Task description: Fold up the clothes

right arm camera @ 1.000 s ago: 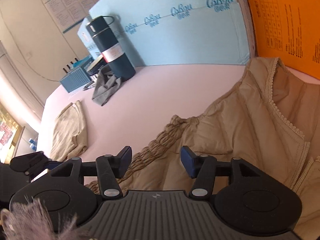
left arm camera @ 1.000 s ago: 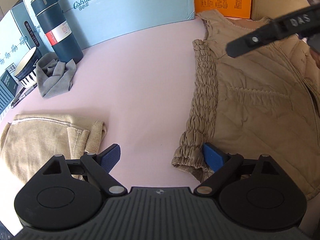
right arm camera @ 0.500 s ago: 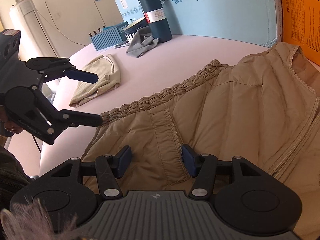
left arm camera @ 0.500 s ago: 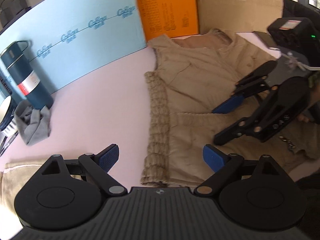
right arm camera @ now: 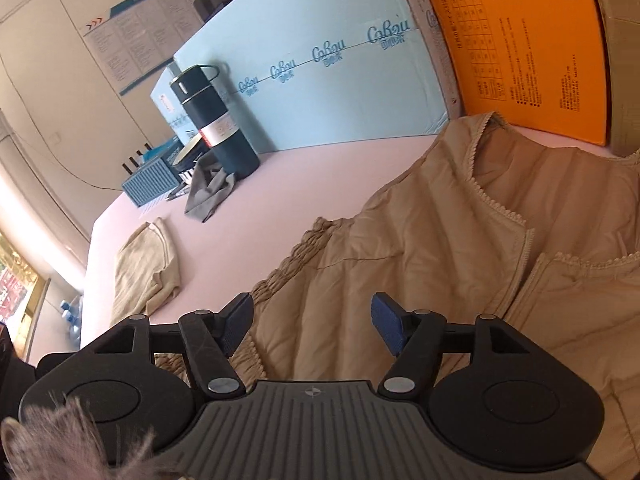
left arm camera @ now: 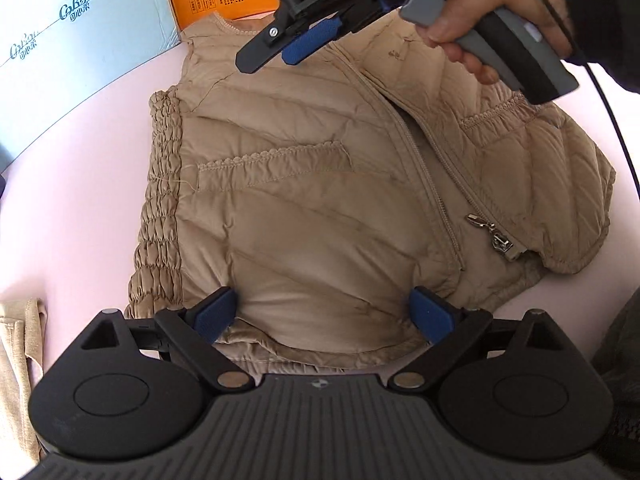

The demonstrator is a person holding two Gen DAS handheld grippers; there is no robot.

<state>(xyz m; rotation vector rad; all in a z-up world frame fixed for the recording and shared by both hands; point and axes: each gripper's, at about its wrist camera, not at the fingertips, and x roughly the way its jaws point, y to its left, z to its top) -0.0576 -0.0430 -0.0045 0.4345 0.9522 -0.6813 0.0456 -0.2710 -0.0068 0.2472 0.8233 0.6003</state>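
1. The quilted vest (left arm camera: 304,208) lies flat on the pink table (left arm camera: 80,184), zipper up.
2. It looks light, puffy, slippery; best pinched at the hem or shoulder seams.
3. Left gripper (left arm camera: 324,314) and right gripper (right arm camera: 310,322) hover spread, holding nothing.

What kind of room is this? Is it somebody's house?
Probably an office or workroom, not a house. A printed notice board hangs on the wall, big cardboard boxes line the pink table, and a water flask stands by the tan vest.
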